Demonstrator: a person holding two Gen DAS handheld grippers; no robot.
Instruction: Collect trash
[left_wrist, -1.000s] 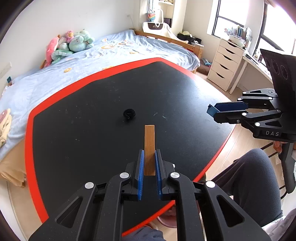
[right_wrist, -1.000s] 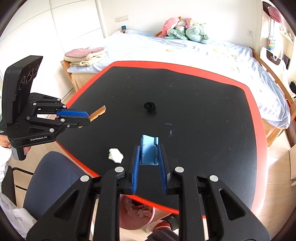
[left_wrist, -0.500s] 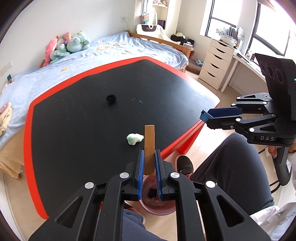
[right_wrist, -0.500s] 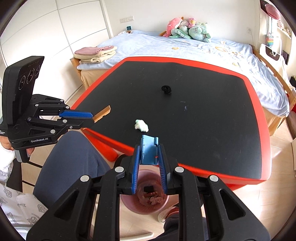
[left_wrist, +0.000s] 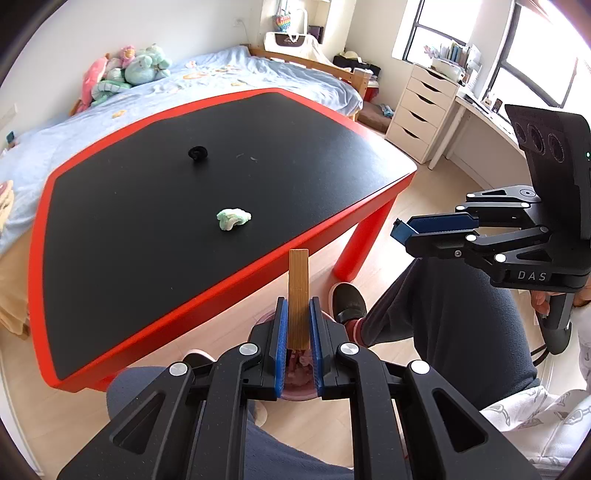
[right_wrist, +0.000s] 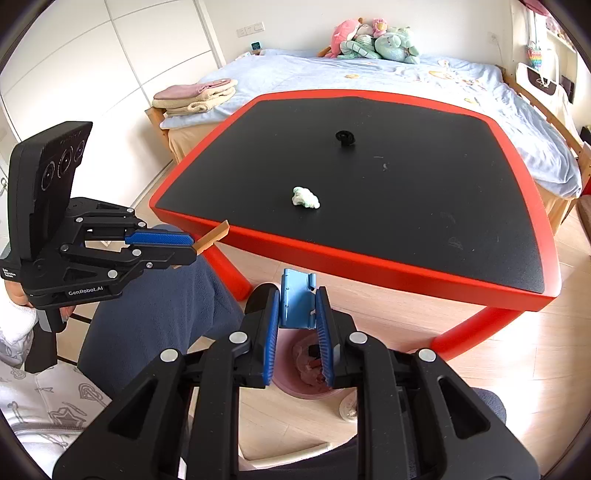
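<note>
Pink plastic shows between your fingers in both wrist views: the pink trash bin sits on the floor at lower centre of each frame, already holding crumpled scraps. Your left gripper is clenched on a tan cardboard strip, which stands up out of the jaws. Your right gripper grips a folded light-blue piece, its edges caught between the blue pads.

Both pieces appear to hang over the bin mouth, but the fisheye makes it hard to judge how centred they are. The strip is long and pinched only at its lower end; if you let go while it is tilted toward the red table edge, I would expect it to tip past the rim and land on the wooden floor. The blue piece looks light and creased, so it may cling to a pad or flutter sideways.

Trash is left on the black tabletop: a crumpled pale-green wad near the middle and a small black object farther up the frame. Your knee sits just beside the bin, so a careless swing could knock it.
</note>
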